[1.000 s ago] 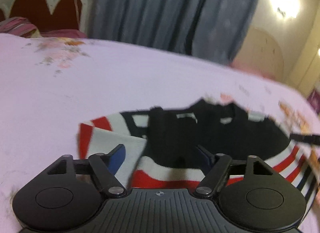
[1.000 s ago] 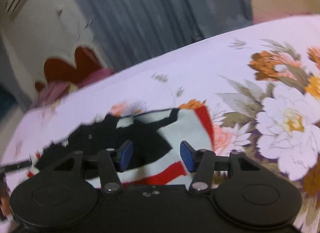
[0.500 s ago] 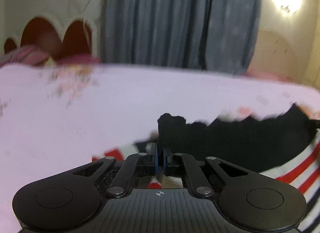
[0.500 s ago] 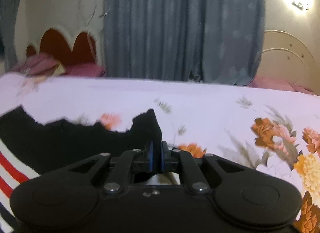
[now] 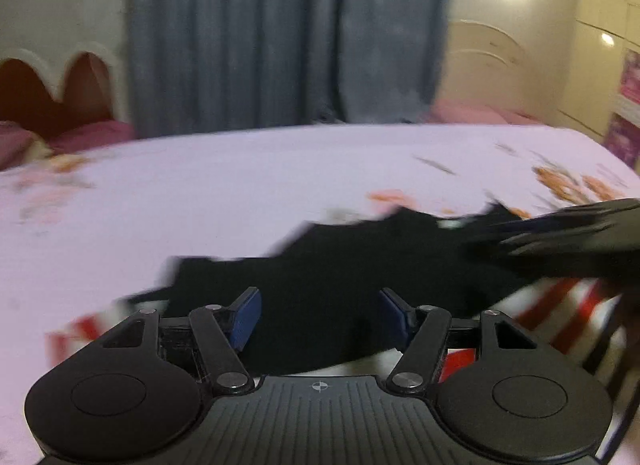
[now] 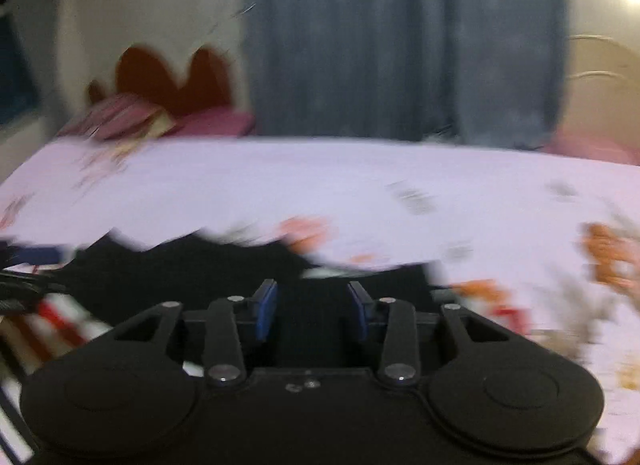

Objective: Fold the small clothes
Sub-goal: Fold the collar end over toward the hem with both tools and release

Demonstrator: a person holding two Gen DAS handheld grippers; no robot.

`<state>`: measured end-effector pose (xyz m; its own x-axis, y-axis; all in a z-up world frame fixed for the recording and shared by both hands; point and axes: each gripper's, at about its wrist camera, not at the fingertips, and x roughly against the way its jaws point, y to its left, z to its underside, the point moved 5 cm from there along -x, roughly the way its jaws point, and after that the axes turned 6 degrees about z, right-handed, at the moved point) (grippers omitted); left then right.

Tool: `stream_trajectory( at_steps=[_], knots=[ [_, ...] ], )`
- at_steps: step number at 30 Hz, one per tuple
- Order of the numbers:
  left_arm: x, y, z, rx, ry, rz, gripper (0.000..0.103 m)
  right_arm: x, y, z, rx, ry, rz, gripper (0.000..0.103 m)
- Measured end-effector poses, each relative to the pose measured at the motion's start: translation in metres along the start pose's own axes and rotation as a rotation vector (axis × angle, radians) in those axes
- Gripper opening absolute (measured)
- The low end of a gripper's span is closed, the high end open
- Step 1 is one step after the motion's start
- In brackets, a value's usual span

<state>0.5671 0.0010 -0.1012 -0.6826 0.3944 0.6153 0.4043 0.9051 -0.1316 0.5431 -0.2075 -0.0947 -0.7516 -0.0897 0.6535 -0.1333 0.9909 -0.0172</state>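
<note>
Left gripper: jaws just opened wide, nothing pinched, black garment lying below the gap. Right gripper: jaws just opened partway, pads clear of fabric. Garment, with red-white striped part, lies on floral bedsheet. Grey curtain behind. Frames blurred.

In the left wrist view, the left tool is seen low in the frame with its blue pads set apart; its jaws have just been opening, and nothing is pinched between them. Beneath and beyond them a black garment is spread on the bed, which is covered in a pale floral sheet — red and white stripes show at the garment's near right. The right tool is seen blurred at the right edge, over the garment. Grey curtains hang at the far side.
</note>
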Motion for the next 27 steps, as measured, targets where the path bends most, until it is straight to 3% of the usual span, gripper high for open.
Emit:
stream_trajectory(
  at_steps=[3, 4, 5, 6, 7, 8, 9, 10, 12, 14, 17, 21, 22, 25, 27],
  knots=[
    [-0.020, 0.003, 0.008, 0.025, 0.068, 0.014, 0.064, -0.022, 0.010, 0.006, 0.052, 0.052, 0.052, 0.048],
    [-0.018, 0.011, 0.012, 0.009, 0.059, -0.023, 0.064, -0.024, 0.005, 0.009, 0.077, 0.056, 0.076, 0.049],
    [-0.013, 0.025, 0.017, -0.015, 0.045, -0.086, 0.064, -0.020, -0.007, 0.013, 0.093, 0.038, 0.127, 0.048],
    [-0.005, 0.043, 0.023, -0.015, 0.039, -0.158, 0.064, -0.017, -0.029, 0.015, 0.079, 0.032, 0.243, 0.048],
    [0.002, 0.064, 0.031, 0.039, 0.026, -0.172, 0.065, -0.014, -0.059, 0.019, 0.009, 0.047, 0.330, 0.049],
    [0.007, 0.075, 0.034, 0.115, 0.001, -0.122, 0.065, -0.011, -0.087, 0.025, -0.085, 0.063, 0.345, 0.050],
    [0.010, 0.082, 0.032, 0.171, -0.013, -0.098, 0.065, -0.009, -0.101, 0.029, -0.135, 0.061, 0.290, 0.052],
    [0.008, 0.081, 0.029, 0.166, -0.002, -0.115, 0.065, -0.007, -0.101, 0.028, -0.119, 0.064, 0.281, 0.052],
    [0.005, 0.070, 0.026, 0.117, 0.007, -0.176, 0.065, -0.002, -0.086, 0.020, -0.038, 0.040, 0.344, 0.054],
    [0.013, 0.051, 0.024, 0.073, -0.007, -0.194, 0.065, 0.013, -0.072, 0.014, -0.044, -0.011, 0.340, 0.052],
    [0.035, 0.011, 0.022, 0.040, -0.052, -0.080, 0.065, 0.034, -0.037, 0.013, -0.020, -0.044, 0.193, 0.050],
    [0.030, -0.027, 0.036, -0.025, -0.005, -0.046, 0.065, 0.032, 0.018, 0.034, 0.109, 0.013, 0.044, 0.051],
    [0.027, -0.027, 0.042, -0.021, 0.016, -0.060, 0.065, 0.029, 0.023, 0.039, 0.119, 0.032, 0.048, 0.044],
    [0.034, -0.015, 0.053, 0.008, 0.025, -0.071, 0.076, 0.027, 0.021, 0.047, 0.116, 0.054, 0.068, 0.049],
    [0.049, 0.004, 0.061, -0.006, 0.025, -0.149, 0.079, 0.033, 0.006, 0.048, 0.133, 0.054, 0.126, 0.050]
  ],
)
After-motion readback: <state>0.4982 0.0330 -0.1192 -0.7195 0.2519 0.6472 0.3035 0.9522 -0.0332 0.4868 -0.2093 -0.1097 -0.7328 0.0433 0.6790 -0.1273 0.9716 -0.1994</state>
